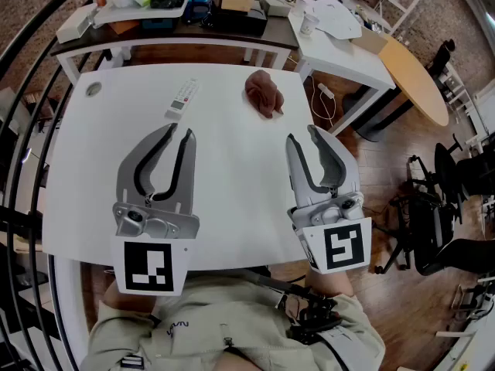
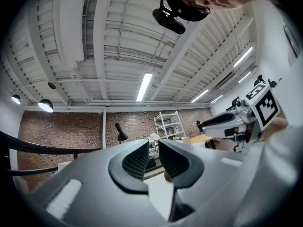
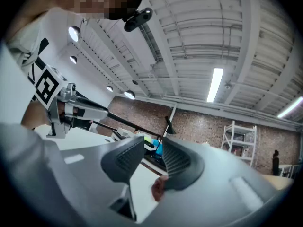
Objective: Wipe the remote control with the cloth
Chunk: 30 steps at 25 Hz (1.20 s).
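A white remote control point(image 1: 183, 97) lies on the white table point(image 1: 232, 199), towards its far left. A crumpled maroon cloth point(image 1: 264, 93) sits to its right, near the far edge; a bit of the cloth point(image 3: 156, 190) shows under one jaw in the right gripper view. My left gripper point(image 1: 180, 131) point(image 2: 153, 159) hovers just short of the remote, jaws a narrow gap apart with nothing between them. Short of the cloth and a little to its right, my right gripper point(image 1: 303, 134) point(image 3: 154, 159) is open and empty. Both grippers point slightly upward, towards the ceiling.
A small grey disc point(image 1: 93, 89) lies at the table's far left corner. Behind stands a dark desk point(image 1: 193, 29) with clutter, and a white side table point(image 1: 340, 49) to the right. Black chairs point(image 1: 433, 207) stand at right. A black railing point(image 1: 31, 45) curves along the left.
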Motion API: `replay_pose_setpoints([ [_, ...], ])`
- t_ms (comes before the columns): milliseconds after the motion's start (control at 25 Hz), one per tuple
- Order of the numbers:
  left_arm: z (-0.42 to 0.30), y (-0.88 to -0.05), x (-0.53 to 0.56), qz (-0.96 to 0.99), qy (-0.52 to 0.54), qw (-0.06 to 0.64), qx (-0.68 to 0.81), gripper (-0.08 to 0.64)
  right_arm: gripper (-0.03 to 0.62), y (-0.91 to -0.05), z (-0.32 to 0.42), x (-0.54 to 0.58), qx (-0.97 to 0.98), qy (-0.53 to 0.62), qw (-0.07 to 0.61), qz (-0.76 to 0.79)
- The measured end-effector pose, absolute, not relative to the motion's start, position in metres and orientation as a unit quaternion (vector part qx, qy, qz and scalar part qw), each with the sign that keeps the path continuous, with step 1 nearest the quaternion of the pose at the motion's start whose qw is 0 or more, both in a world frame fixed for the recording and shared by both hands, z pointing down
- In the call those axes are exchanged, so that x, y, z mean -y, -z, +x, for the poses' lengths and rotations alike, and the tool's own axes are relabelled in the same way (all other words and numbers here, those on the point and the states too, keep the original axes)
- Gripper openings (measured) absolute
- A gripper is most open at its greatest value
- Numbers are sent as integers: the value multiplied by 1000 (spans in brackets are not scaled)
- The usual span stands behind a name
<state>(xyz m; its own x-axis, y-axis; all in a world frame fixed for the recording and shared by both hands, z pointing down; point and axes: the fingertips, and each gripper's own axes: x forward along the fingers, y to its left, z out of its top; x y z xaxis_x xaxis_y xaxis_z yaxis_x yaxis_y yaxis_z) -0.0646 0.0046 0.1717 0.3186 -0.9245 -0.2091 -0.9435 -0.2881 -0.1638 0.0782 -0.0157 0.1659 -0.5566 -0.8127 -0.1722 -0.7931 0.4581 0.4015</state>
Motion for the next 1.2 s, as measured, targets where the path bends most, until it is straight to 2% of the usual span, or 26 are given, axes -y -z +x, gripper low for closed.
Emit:
replay_pose_setpoints([
  [400,-87,-145,43,-781,-36,167,-601,43,121,-149,86,74,835,246,49,489],
  [600,-106,-136,79,-771,-56,160,-614,44,156,-140,80,113,847,239,28,474],
  [800,-134,-131,119,-762,-63,160,-624,44,163,-140,86,154,846,223,15,483],
  [1040,-141,-151,178,-773,-28,127,-620,48,194,-174,94,215,847,175,49,499],
  [1200,-141,-179,213,-779,7,89,-621,100,209,-208,95,257,853,133,86,497],
])
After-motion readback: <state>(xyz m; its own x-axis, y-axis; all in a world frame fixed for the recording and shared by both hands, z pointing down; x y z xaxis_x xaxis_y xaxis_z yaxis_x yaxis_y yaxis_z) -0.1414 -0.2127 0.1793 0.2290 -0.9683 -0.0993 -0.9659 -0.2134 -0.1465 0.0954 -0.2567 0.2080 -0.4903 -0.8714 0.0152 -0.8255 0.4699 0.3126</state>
